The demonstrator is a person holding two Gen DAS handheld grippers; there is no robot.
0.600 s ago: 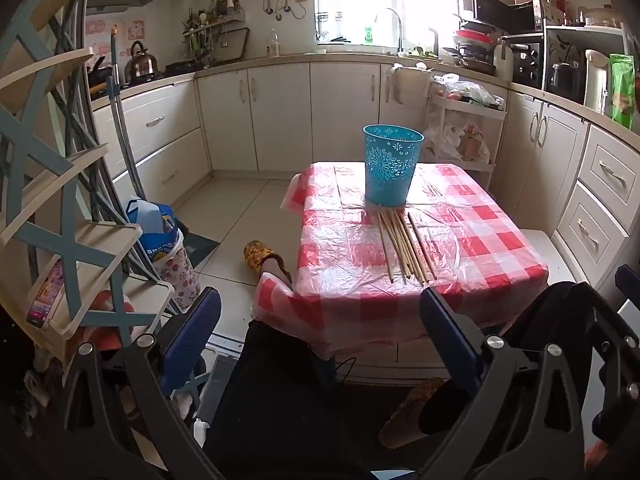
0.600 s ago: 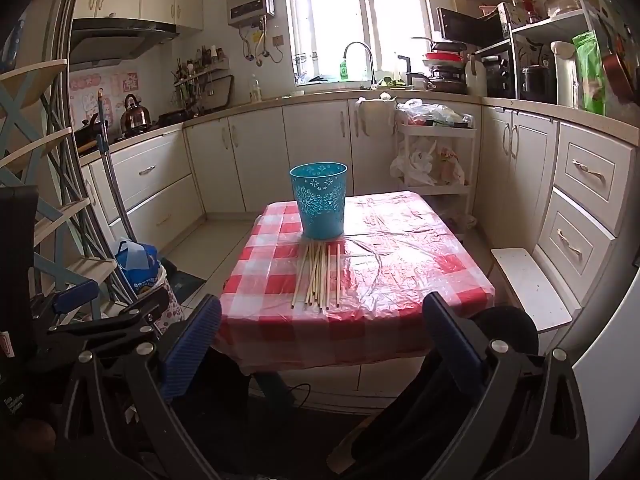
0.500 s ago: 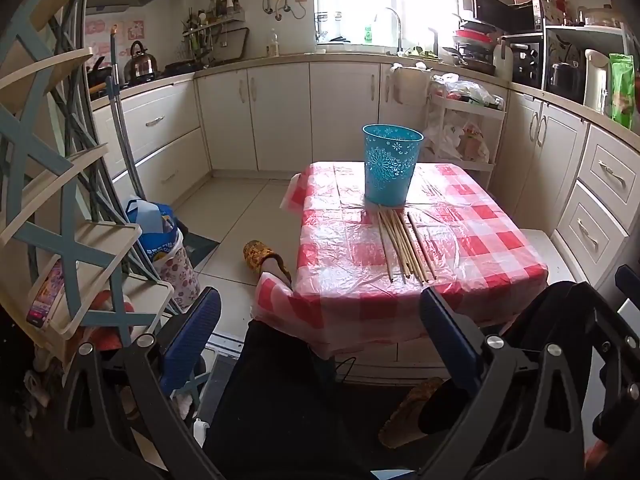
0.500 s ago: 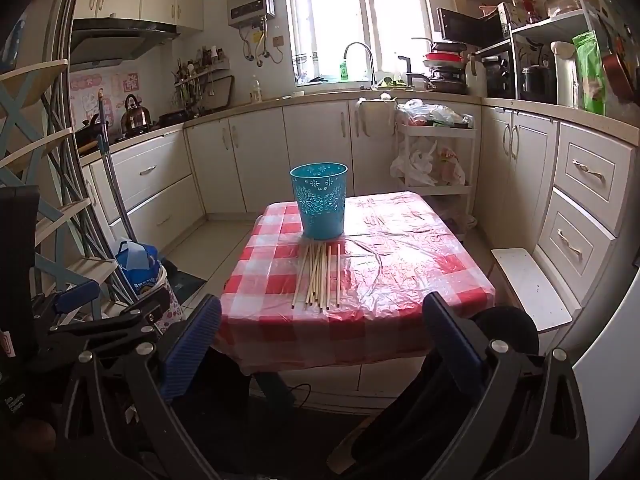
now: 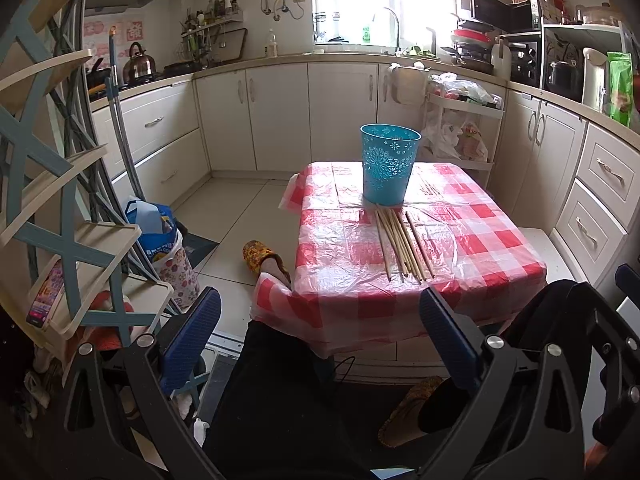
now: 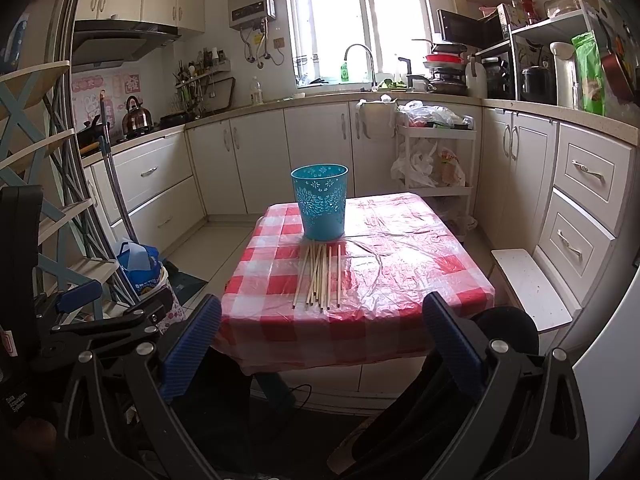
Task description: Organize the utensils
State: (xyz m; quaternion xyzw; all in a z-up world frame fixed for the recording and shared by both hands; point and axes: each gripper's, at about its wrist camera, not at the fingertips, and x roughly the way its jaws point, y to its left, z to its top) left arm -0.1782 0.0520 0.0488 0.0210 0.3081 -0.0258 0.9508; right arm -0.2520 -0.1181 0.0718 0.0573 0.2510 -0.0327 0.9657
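Room: kitchen, white cabinets (image 6: pixel 256 160), low table (image 6: pixel 420 280) in red-checked plastic cloth.
Left gripper (image 5: pixel 320 332): jaws wide, nothing between, short of the table.
Right gripper (image 6: pixel 322 338): jaws wide, nothing held.
Chopsticks (image 6: pixel 320 278): loose bundle flat on the cloth.
Blue bucket (image 6: pixel 320 206): upright, just behind the chopsticks.

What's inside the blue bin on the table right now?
Only the far inner wall near the rim of the blue bin shows, with nothing poking out above it. Its bottom is hidden by the front wall. The chopsticks lie on the table in front of it.
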